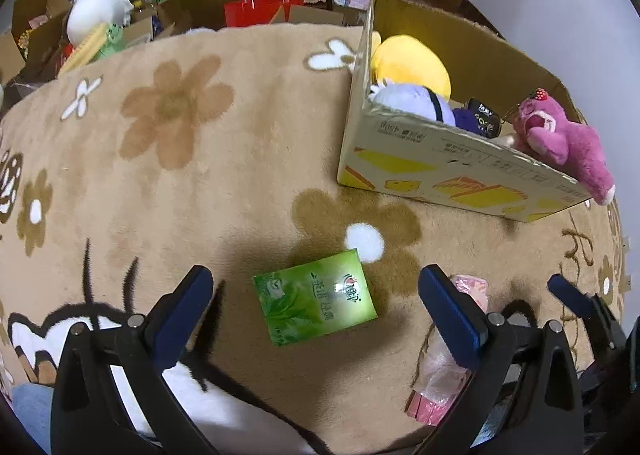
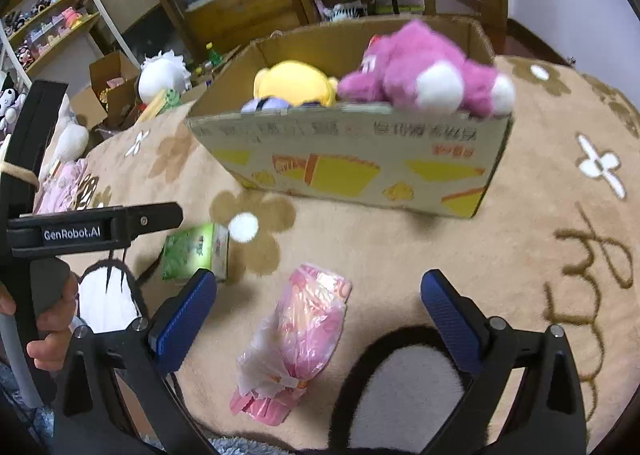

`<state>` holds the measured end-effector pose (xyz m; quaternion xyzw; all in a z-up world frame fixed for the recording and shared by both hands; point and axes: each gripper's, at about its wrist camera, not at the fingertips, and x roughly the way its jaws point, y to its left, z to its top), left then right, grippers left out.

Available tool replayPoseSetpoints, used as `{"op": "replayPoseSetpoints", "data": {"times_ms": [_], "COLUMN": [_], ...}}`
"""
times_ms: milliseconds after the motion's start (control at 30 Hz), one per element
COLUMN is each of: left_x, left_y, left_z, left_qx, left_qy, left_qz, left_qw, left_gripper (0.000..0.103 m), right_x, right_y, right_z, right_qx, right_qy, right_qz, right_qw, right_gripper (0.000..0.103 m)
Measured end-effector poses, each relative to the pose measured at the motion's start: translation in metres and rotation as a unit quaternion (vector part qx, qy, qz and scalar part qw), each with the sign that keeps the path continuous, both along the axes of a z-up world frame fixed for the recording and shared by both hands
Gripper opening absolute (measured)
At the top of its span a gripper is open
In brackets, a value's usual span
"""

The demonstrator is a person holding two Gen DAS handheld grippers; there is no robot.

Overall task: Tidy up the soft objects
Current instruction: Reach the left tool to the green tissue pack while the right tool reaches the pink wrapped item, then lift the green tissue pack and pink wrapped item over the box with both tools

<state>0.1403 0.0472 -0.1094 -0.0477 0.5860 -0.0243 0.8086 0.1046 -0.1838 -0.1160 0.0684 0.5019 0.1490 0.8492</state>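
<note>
A green tissue pack lies on the tan flower blanket, between the fingers of my open, empty left gripper. A pink plastic-wrapped pack lies between the fingers of my open, empty right gripper; it also shows in the left wrist view. A cardboard box stands beyond, holding a yellow plush, a lilac plush and a pink bear draped over its front rim. The green pack lies left of the right gripper.
The left gripper's body and the hand holding it are at the left. Off the blanket's far edge stand a red paper bag, open boxes and a white plush. Shelves stand behind.
</note>
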Motion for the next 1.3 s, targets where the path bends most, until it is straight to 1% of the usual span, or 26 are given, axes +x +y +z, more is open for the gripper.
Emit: {"op": "replayPoseSetpoints", "data": {"times_ms": [100,200,300,400,500,533,567,600,633,667,700,733,833,900,1033,1067,1100,1200,1300], "left_x": [0.005,0.009,0.012,0.015,0.018,0.022,0.023,0.024,0.025,0.026,0.027,0.027,0.028,0.027,0.024,0.023,0.020,0.018,0.008], "left_y": [0.000,-0.002,-0.005,-0.009,-0.011,-0.010,-0.010,-0.011,-0.011,-0.012,-0.012,-0.012,-0.016,-0.015,-0.020,-0.022,-0.023,-0.022,-0.018], "left_z": [-0.014,-0.025,-0.032,-0.038,-0.047,-0.051,-0.054,-0.055,-0.057,-0.059,-0.059,-0.059,-0.061,-0.060,-0.054,-0.050,-0.046,-0.038,-0.031], "left_qx": [-0.007,-0.012,-0.011,-0.013,-0.009,-0.005,-0.001,0.002,0.007,0.011,0.013,0.012,0.009,0.017,0.020,0.021,0.021,0.023,0.019], "left_qy": [0.027,0.053,0.061,0.071,0.086,0.092,0.096,0.099,0.102,0.103,0.102,0.102,0.099,0.098,0.085,0.078,0.071,0.051,0.034], "left_qz": [0.003,0.005,0.001,-0.002,-0.001,0.000,0.001,0.000,0.000,0.002,0.003,0.004,0.001,-0.004,-0.008,-0.008,-0.009,-0.008,-0.007], "left_qw": [0.9996,0.9985,0.9981,0.9974,0.9962,0.9957,0.9954,0.9950,0.9947,0.9946,0.9947,0.9948,0.9950,0.9950,0.9962,0.9967,0.9972,0.9984,0.9992], "left_gripper": [0.101,0.101,0.101,0.101,0.101,0.099,0.092,0.089,0.085,0.082,0.080,0.078,0.077,0.077,0.077,0.077,0.077,0.077,0.077], "right_x": [0.003,0.004,0.007,0.010,0.012,0.012,0.012,0.012,0.012,0.012,0.012,0.012,0.013,0.013,0.012,0.012,0.012,0.015,0.014], "right_y": [0.005,0.011,0.014,0.020,0.024,0.025,0.026,0.027,0.028,0.029,0.029,0.027,0.023,0.022,0.019,0.018,0.016,0.009,0.002], "right_z": [-0.010,-0.022,-0.037,-0.052,-0.060,-0.061,-0.062,-0.062,-0.062,-0.063,-0.063,-0.063,-0.061,-0.060,-0.052,-0.049,-0.047,-0.037,-0.033], "right_qx": [0.003,-0.010,-0.007,-0.008,-0.015,-0.019,-0.022,-0.026,-0.038,-0.052,-0.052,-0.051,-0.045,-0.042,-0.052,-0.054,-0.053,-0.042,-0.032], "right_qy": [0.017,0.032,0.056,0.076,0.081,0.079,0.079,0.079,0.076,0.073,0.073,0.072,0.072,0.068,0.045,0.040,0.034,0.021,0.015], "right_qz": [0.008,0.003,0.003,0.009,0.011,0.013,0.012,0.012,0.010,0.010,0.009,0.006,-0.001,-0.003,-0.006,-0.007,-0.010,-0.019,-0.023], "right_qw": [1.000,0.999,0.998,0.997,0.997,0.997,0.997,0.996,0.996,0.996,0.996,0.996,0.996,0.997,0.998,0.998,0.998,0.999,0.999], "right_gripper": [0.103,0.103,0.099,0.090,0.089,0.089,0.088,0.081,0.072,0.069,0.066,0.060,0.056,0.054,0.050,0.046,0.029,0.028,0.023]}}
